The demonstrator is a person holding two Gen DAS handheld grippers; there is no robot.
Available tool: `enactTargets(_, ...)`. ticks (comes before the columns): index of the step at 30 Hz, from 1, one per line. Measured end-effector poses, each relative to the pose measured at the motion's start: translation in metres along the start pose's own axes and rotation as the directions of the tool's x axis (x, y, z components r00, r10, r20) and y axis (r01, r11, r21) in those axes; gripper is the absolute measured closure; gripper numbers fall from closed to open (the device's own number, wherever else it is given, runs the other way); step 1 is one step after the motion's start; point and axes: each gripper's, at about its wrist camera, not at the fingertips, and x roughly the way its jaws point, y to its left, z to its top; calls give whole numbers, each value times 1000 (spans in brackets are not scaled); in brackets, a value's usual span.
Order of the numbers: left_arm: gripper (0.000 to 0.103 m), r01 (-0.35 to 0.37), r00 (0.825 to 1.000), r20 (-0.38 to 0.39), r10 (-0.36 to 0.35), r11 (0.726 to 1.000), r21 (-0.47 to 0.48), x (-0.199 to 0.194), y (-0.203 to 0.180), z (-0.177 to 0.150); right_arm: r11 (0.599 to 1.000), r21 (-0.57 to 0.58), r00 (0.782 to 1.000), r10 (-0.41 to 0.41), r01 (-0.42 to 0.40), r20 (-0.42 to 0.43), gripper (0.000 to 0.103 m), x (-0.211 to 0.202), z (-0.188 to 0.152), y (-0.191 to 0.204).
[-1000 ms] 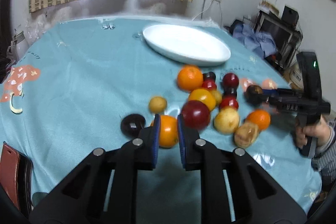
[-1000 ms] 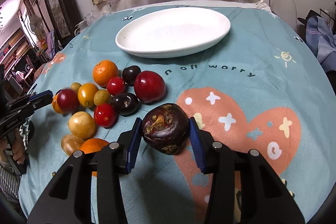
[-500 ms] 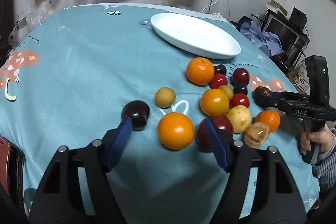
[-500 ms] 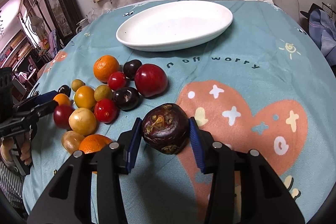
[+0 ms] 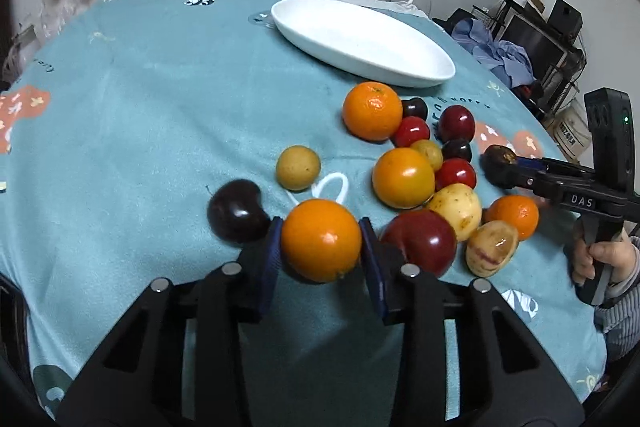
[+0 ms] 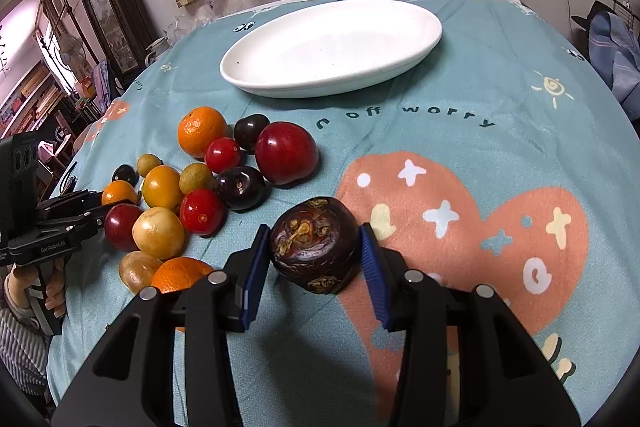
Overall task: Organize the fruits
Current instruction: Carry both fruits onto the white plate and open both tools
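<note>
Orange (image 5: 321, 239) & mangosteen (image 6: 315, 245) gripped; rest clustered.

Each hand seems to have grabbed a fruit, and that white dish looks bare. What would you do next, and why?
Probably lift the orange, held in the left gripper, and carry it to the white dish. The right gripper already holds the dark fruit, and the dish holds no fruit.

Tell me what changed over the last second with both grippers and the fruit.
The left gripper opened half a second ago, then closed its jaws on the orange. The right gripper kept its grip on the dark mangosteen throughout. The white plate stayed empty, and the fruit pile stayed put.
</note>
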Motion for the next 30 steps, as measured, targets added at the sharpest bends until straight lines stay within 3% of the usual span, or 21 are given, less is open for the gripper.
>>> enactTargets(5, 65, -30, 997, 67, 29, 1000, 7, -18, -9, 0, 1000, 12, 998, 13, -14, 68, 59, -16, 4, -2)
enactTargets(10, 65, -1, 991, 137, -4, 999, 35, -26, -31, 53, 999, 14, 992, 33, -34, 121, 58, -29, 39, 0)
enactTargets(16, 65, 24, 988, 150, -35, 997, 74, 26, -63, 130, 999, 39, 986, 3, -10, 165, 58, -1, 107, -3)
enactTargets(20, 64, 47, 991, 122, -49, 999, 24, 59, -60, 151, 997, 70, 989, 12, -23, 146, 56, 28, 127, -10)
enactTargets(21, 61, 39, 991, 124, -40, 999, 8, 62, -57, 151, 997, 76, 988, 15, -27, 155, 50, 30, 127, -11)
enactTargets(22, 51, 33, 991, 127, -32, 999, -1, 64, -55, 151, 997, 74, 985, 15, -29, 173, 31, 29, 126, -13)
enactTargets(23, 45, 33, 990, 137, -32, 999, -8, 64, -54, 150, 998, 66, 981, 6, -19, 192, 27, 25, 125, -13)
enactTargets(27, 41, 32, 987, 158, -29, 999, -17, 54, -51, 144, 999, 48, 973, -19, 9, 230, 27, 10, 124, -13)
enactTargets(30, 25, -5, 980, 198, 9, 1000, -20, 32, -46, 131, 998, 58, 972, 11, -25, 235, 27, -10, 120, -10)
